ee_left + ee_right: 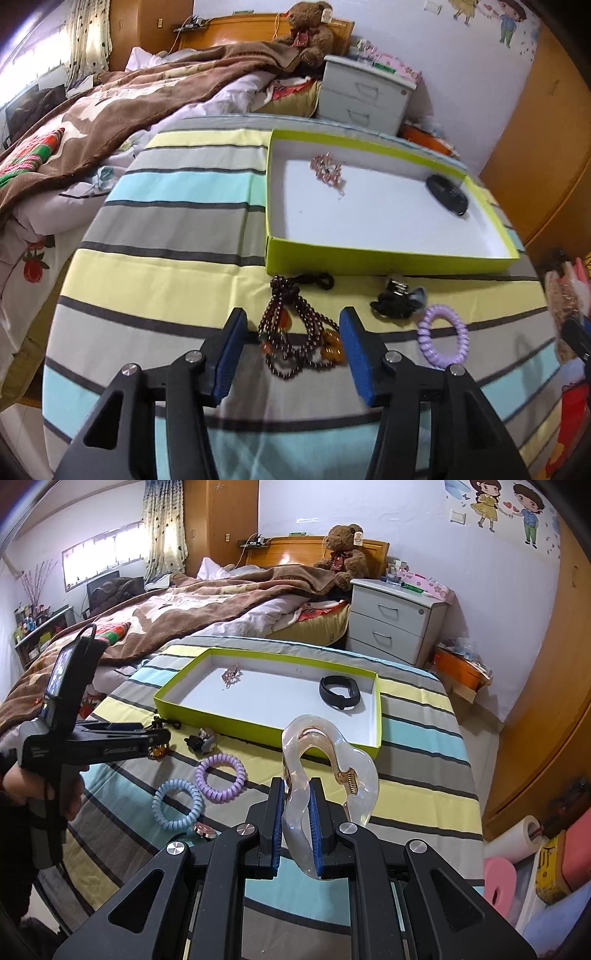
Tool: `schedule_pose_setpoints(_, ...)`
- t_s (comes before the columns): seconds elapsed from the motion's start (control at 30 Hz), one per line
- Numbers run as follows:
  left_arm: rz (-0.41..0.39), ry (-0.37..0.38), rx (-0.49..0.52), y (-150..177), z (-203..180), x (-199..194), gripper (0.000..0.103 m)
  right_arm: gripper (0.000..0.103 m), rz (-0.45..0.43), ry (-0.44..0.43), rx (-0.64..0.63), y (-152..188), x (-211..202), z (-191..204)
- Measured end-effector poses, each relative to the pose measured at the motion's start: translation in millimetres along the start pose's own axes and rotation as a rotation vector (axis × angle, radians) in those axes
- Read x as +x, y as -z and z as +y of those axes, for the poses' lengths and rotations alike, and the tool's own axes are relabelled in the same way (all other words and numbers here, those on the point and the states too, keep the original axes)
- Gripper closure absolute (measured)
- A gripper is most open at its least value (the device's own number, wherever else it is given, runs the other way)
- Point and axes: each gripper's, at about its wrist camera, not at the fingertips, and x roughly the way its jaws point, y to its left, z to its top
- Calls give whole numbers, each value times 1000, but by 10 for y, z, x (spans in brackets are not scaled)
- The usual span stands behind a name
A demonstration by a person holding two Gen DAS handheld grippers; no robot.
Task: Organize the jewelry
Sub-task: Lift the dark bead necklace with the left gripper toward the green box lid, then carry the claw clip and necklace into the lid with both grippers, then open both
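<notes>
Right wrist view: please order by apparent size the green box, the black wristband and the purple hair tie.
1. green box, clearly largest.
2. and 3. purple hair tie and black wristband look alike; the hair tie lies nearer, so unranked.

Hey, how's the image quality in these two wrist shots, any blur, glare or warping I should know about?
Left wrist view: strong fisheye bending of the striped cloth, dark vignetted corners, slight motion blur on the dark beaded bracelet between the open left gripper. Right wrist view: sharper, same warping; glare streaks on the clear plastic hair claw in the right gripper; window blown out.
</notes>
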Motion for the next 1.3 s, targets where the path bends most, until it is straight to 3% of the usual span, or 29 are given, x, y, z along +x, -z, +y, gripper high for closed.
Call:
schedule_pose_setpoints(0.13,-23,-35,-6,-42,-51,39,50,90,-2,-3,-3,-9,3,14)
schedule_pose_setpoints(0.2,-25,-84,23,-46,-88,55,71,90,-5,-4,-5,-15,0,22)
schedule_pose_setpoints(0.33,-24,-93,50,-24,-90,21,86,90,-2,0,-6,-18,6,32)
schedule_pose_setpoints(0.7,-80,-45,56,-99,-90,-267,88,90,-21,14,-12,-194,-20,34)
schedule_pose_setpoints(1.07,-180,-6,87,-411,-121,-648,88,90,-54,14,-44,-572,40,65)
schedule_pose_setpoints(1.3,-202,21,88,-633,-113,-666,88,90,-46,25,-63,-850,247,44)
